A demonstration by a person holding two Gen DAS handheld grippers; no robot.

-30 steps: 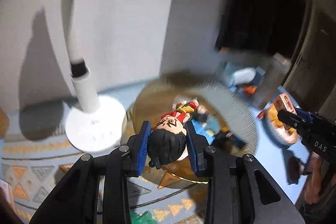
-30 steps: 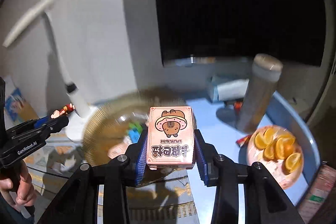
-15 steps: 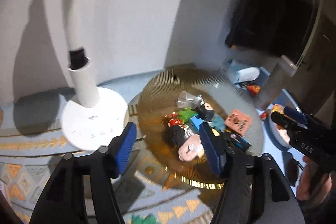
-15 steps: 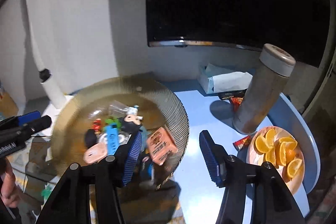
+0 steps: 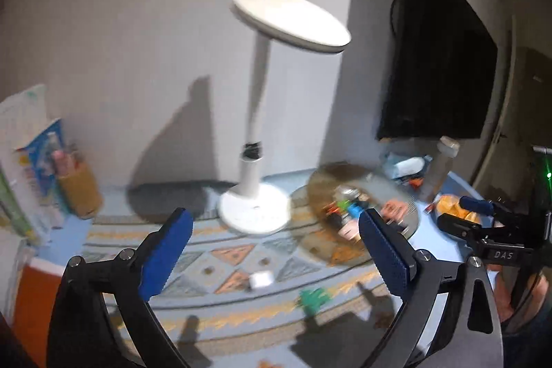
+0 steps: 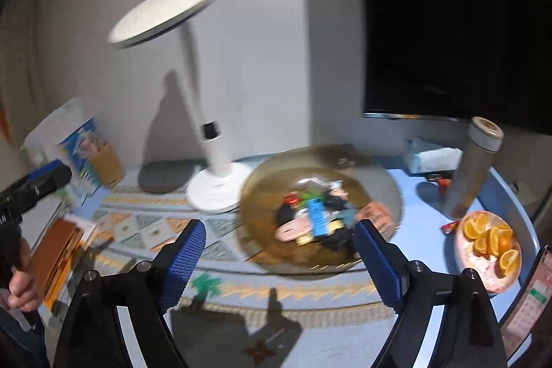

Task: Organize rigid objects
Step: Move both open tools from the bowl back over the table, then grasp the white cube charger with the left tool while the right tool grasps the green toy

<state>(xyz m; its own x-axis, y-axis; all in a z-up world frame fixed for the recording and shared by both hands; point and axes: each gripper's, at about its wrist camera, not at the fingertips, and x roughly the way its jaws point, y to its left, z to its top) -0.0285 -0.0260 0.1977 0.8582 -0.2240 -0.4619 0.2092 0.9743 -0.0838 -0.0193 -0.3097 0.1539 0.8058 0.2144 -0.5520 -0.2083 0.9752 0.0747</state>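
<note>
A round amber glass plate [image 6: 386,185] [image 5: 314,244] holds several small things: a black-haired figurine [image 6: 289,219], a pink card box [image 6: 376,216] and a blue piece [image 6: 315,218]. My left gripper [image 5: 274,250] is open and empty, held back from the plate over the patterned mat. My right gripper [image 6: 279,259] is open and empty, just in front of the plate. A small green toy [image 6: 207,283] [image 5: 314,297] and a small white cube [image 5: 260,280] lie on the mat.
A white desk lamp [image 5: 255,206] [image 6: 214,188] stands left of the plate. A grey bottle [image 6: 472,171], a plate of orange slices [image 6: 490,250], a tissue box [image 6: 431,157] and a dark screen [image 6: 448,23] are at the right. Boxes and a brown cup [image 5: 79,188] stand at the left.
Both grippers opened and dropped the figurine and the pink card box onto the plate, then drew back and up from it, opening wider.
</note>
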